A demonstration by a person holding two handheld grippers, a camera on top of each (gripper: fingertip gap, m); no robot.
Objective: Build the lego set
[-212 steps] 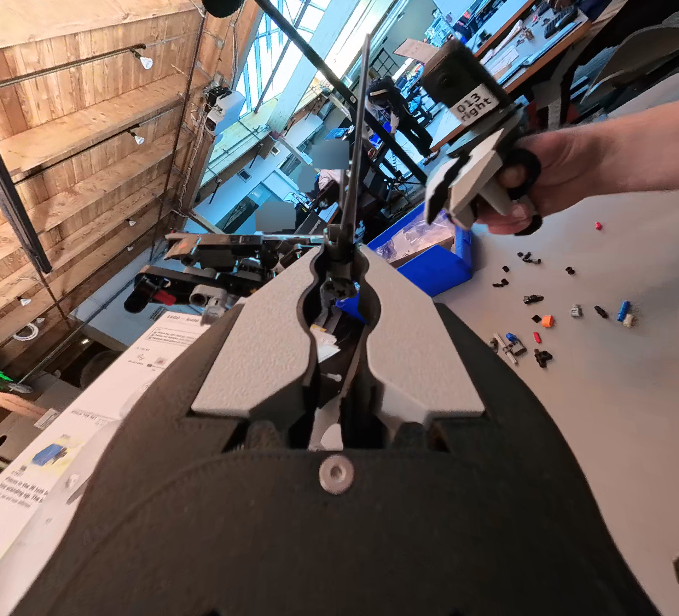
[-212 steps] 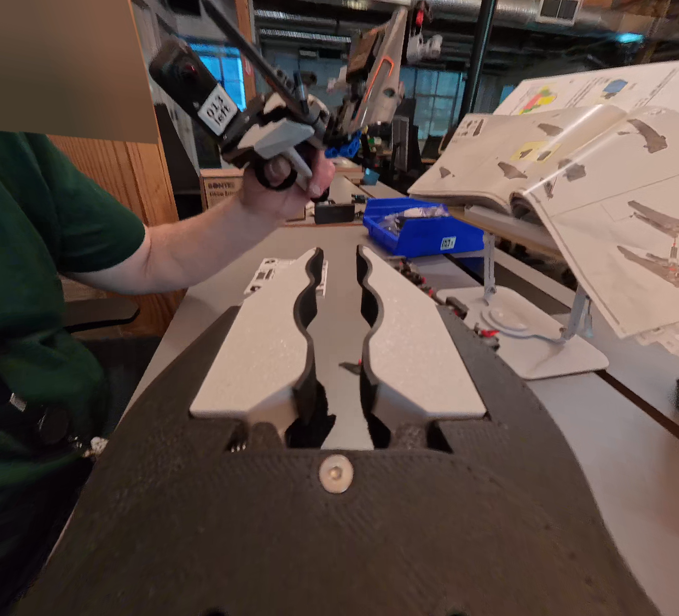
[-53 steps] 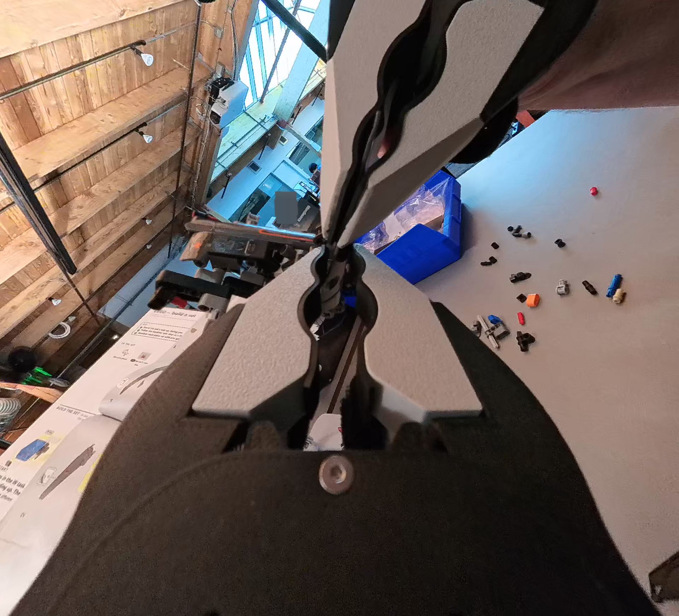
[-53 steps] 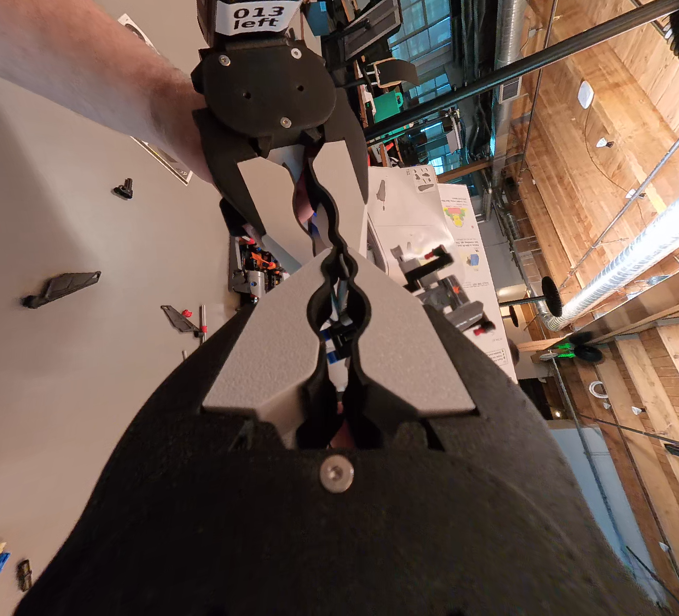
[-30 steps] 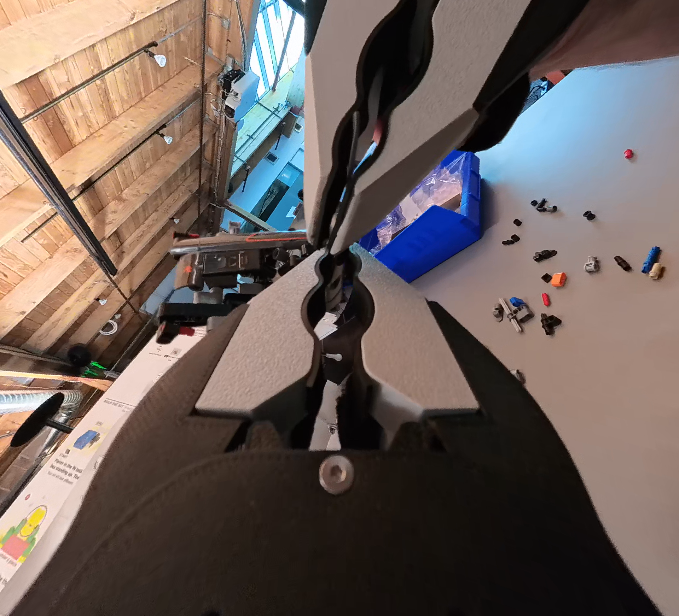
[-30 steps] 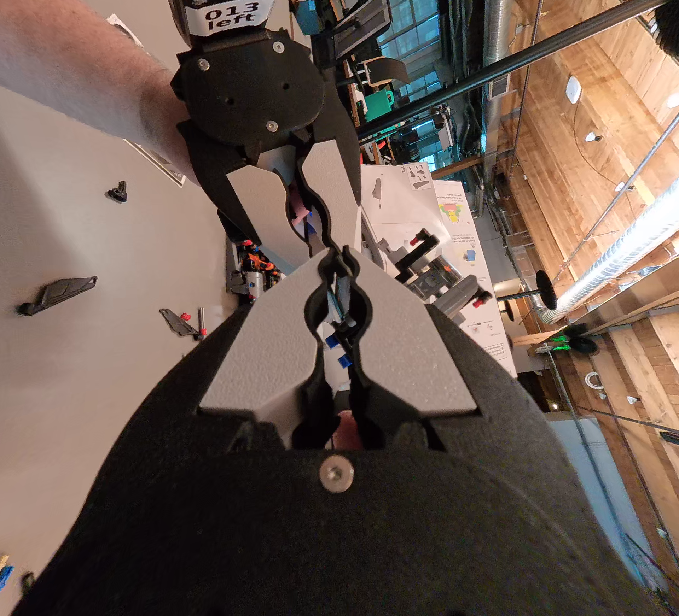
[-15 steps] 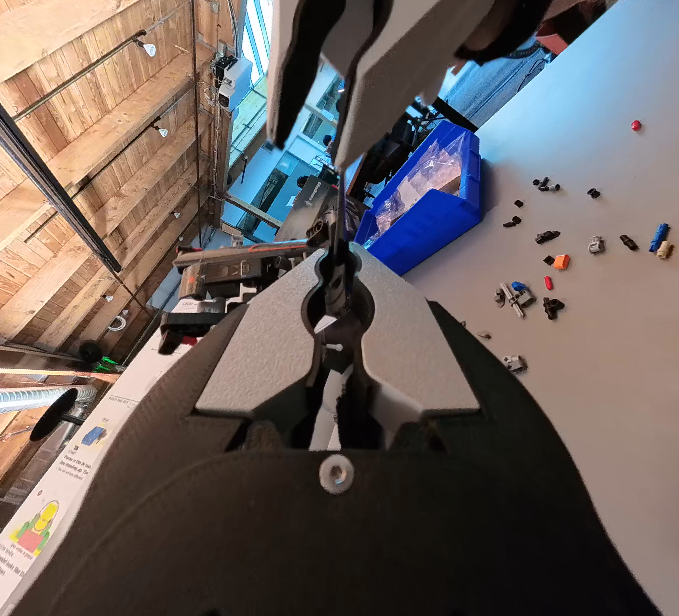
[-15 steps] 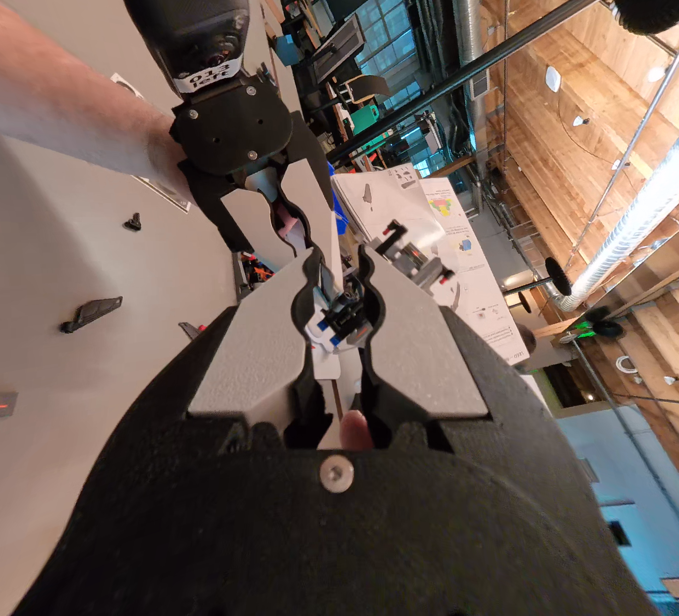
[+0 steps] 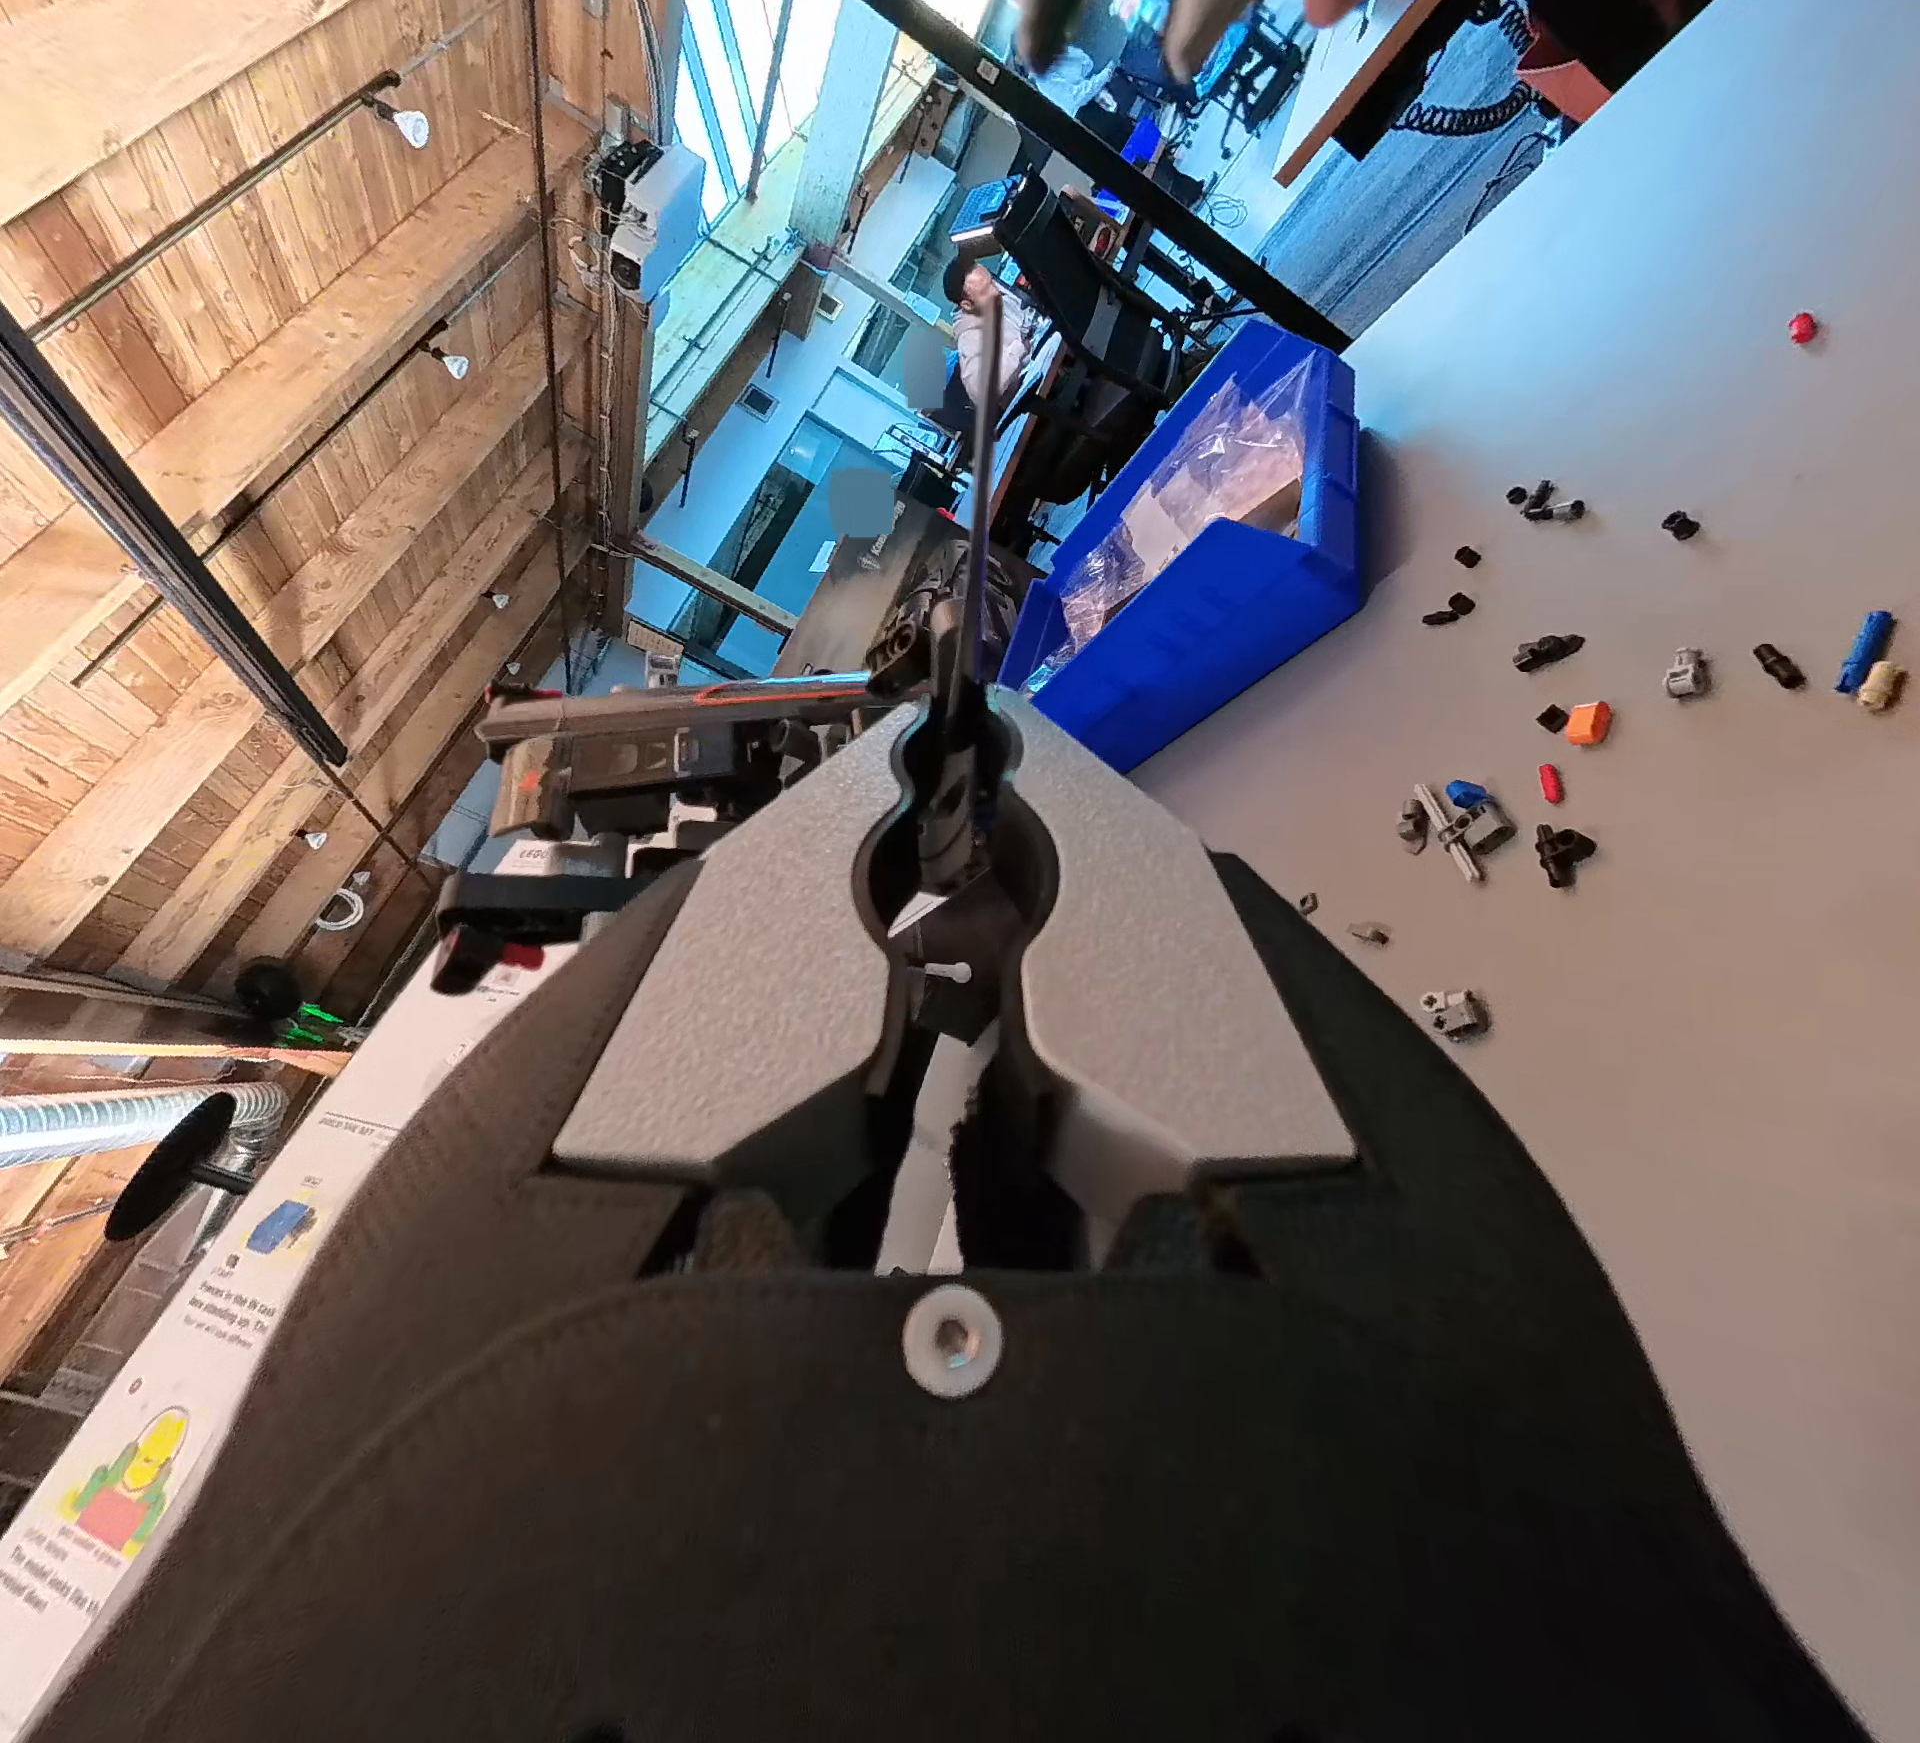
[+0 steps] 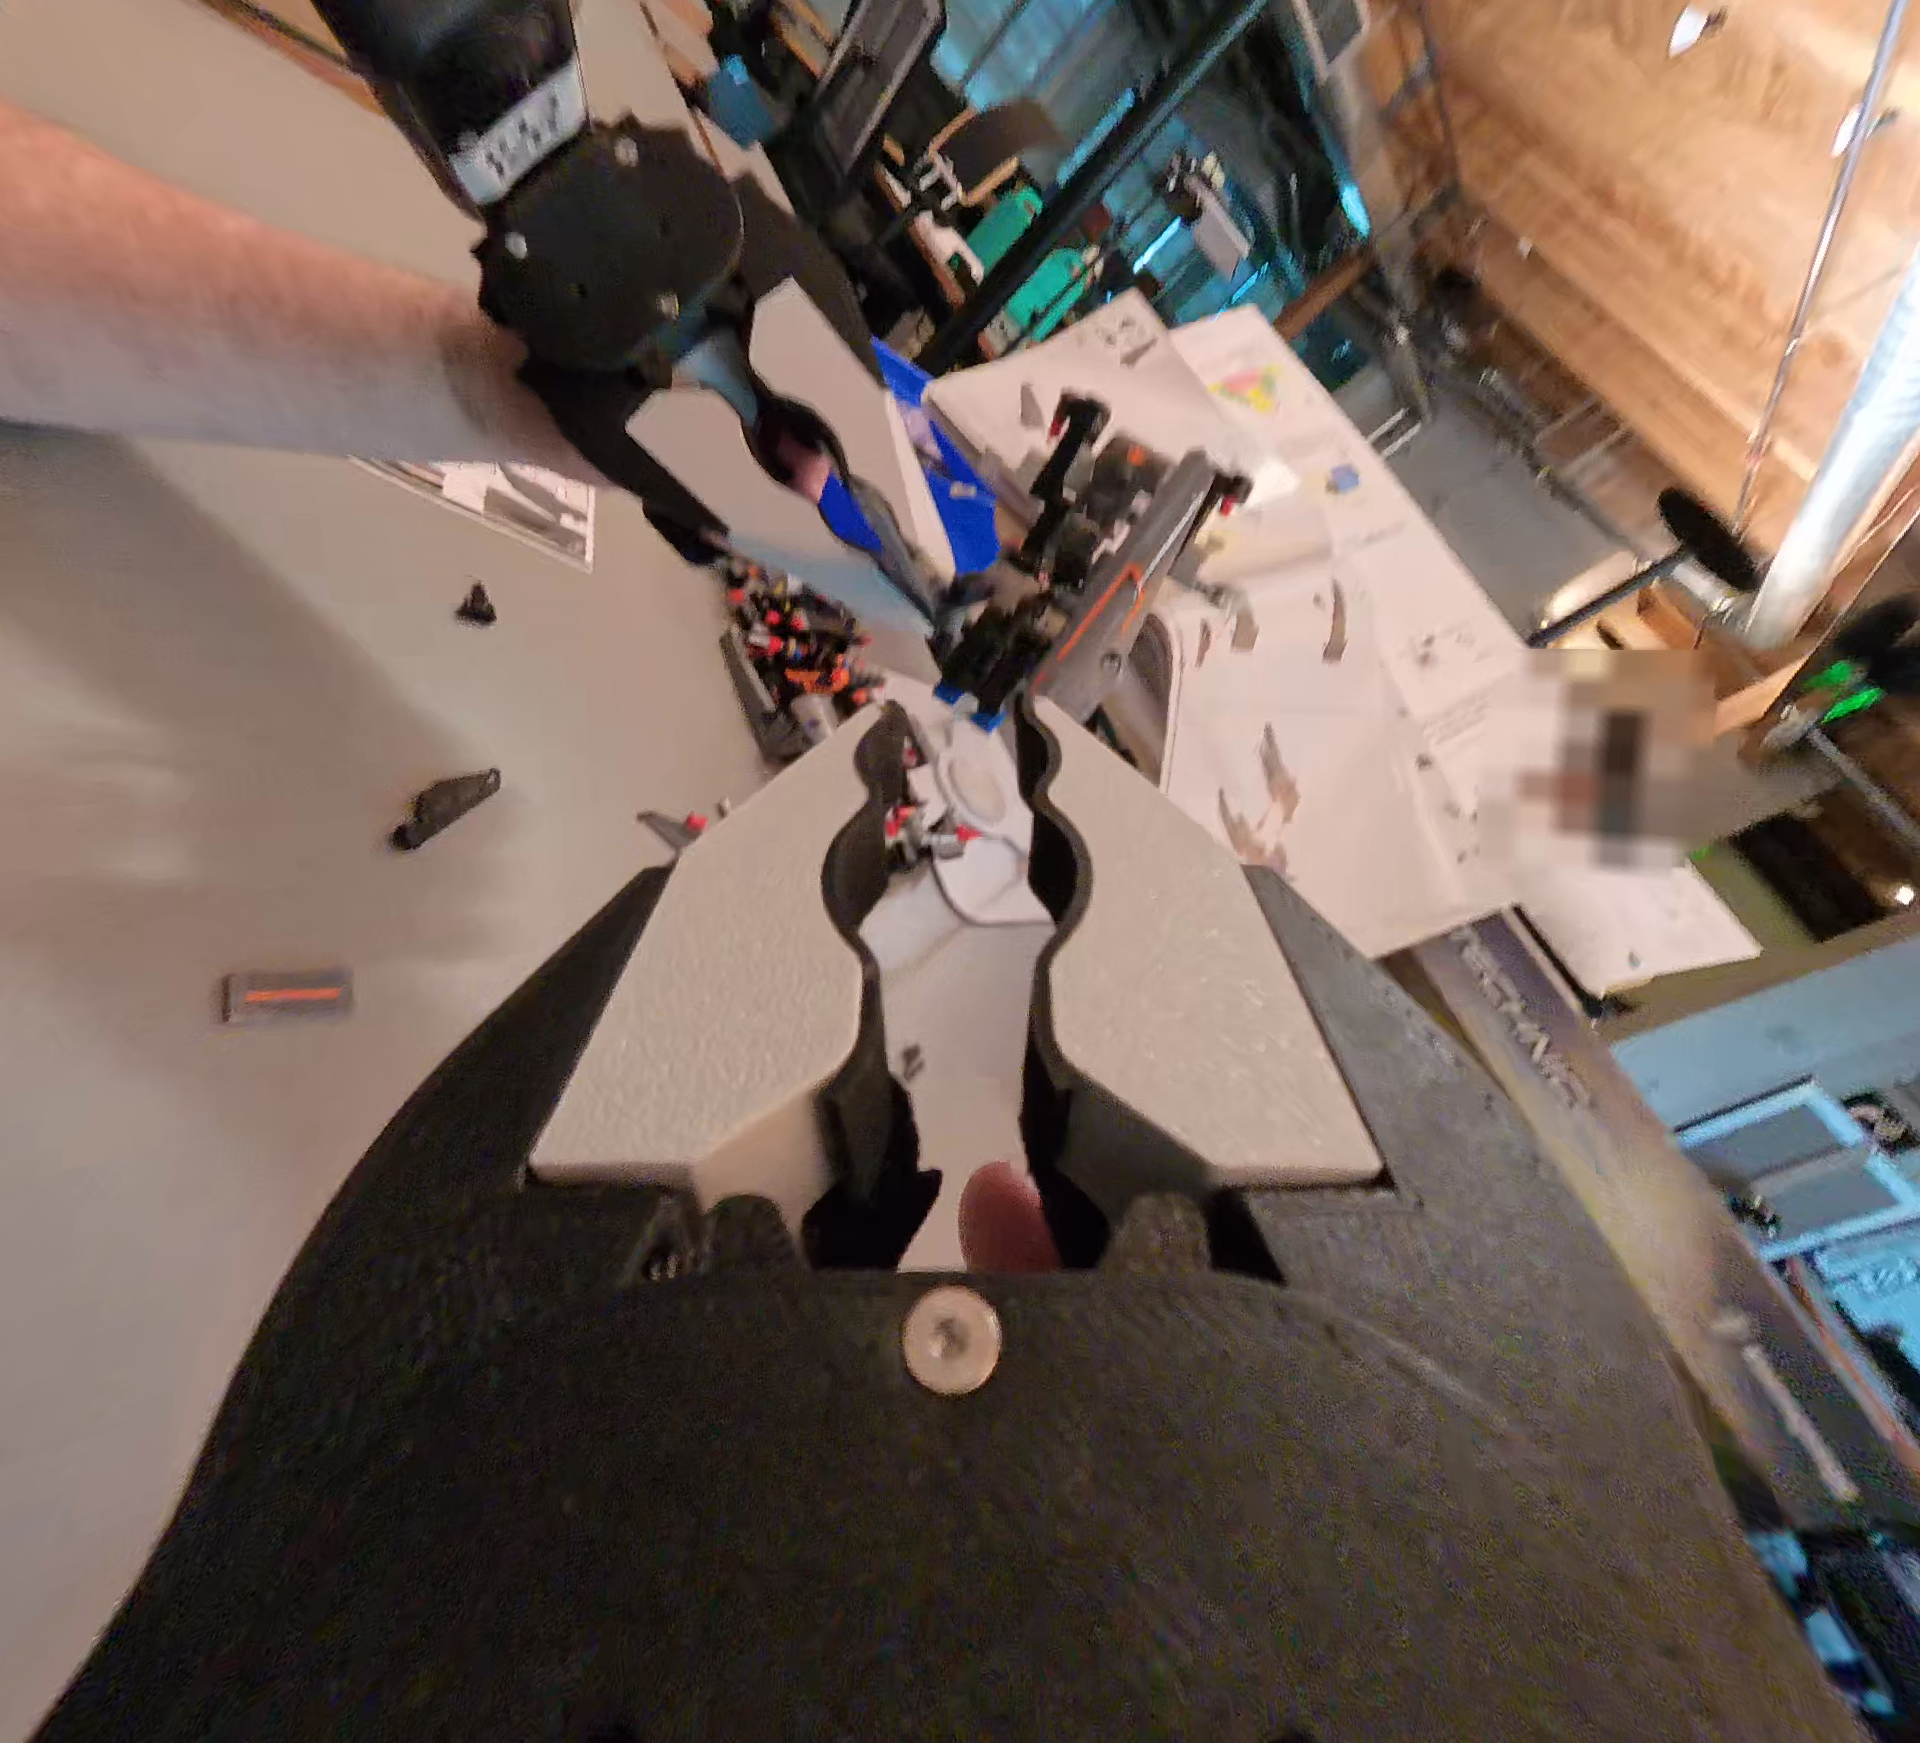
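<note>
My left gripper (image 9: 956,717) is shut on the dark grey lego model (image 9: 675,737), which has an orange line along it and sticks out to the left of the jaws. A thin black rod (image 9: 982,467) rises from the model past the fingertips. My right gripper (image 10: 951,717) is open and empty, its jaws well apart, a short way back from the model (image 10: 1091,571). In the right wrist view the left gripper (image 10: 914,613) holds the model above the table. The right gripper (image 9: 1112,57) shows blurred at the top of the left wrist view.
A blue bin (image 9: 1195,613) with plastic bags stands on the grey table (image 9: 1714,1122). Several small loose pieces (image 9: 1558,727) lie to its right. An open instruction booklet (image 10: 1351,706) stands on the right. A pile of parts (image 10: 800,644) and dark pieces (image 10: 447,805) lie on the table. My right fingertips sit around 9 cm from my left ones.
My right gripper, which was shut tip to tip against the model in the left gripper, has opened and drawn back from it. The left gripper still holds the model.
</note>
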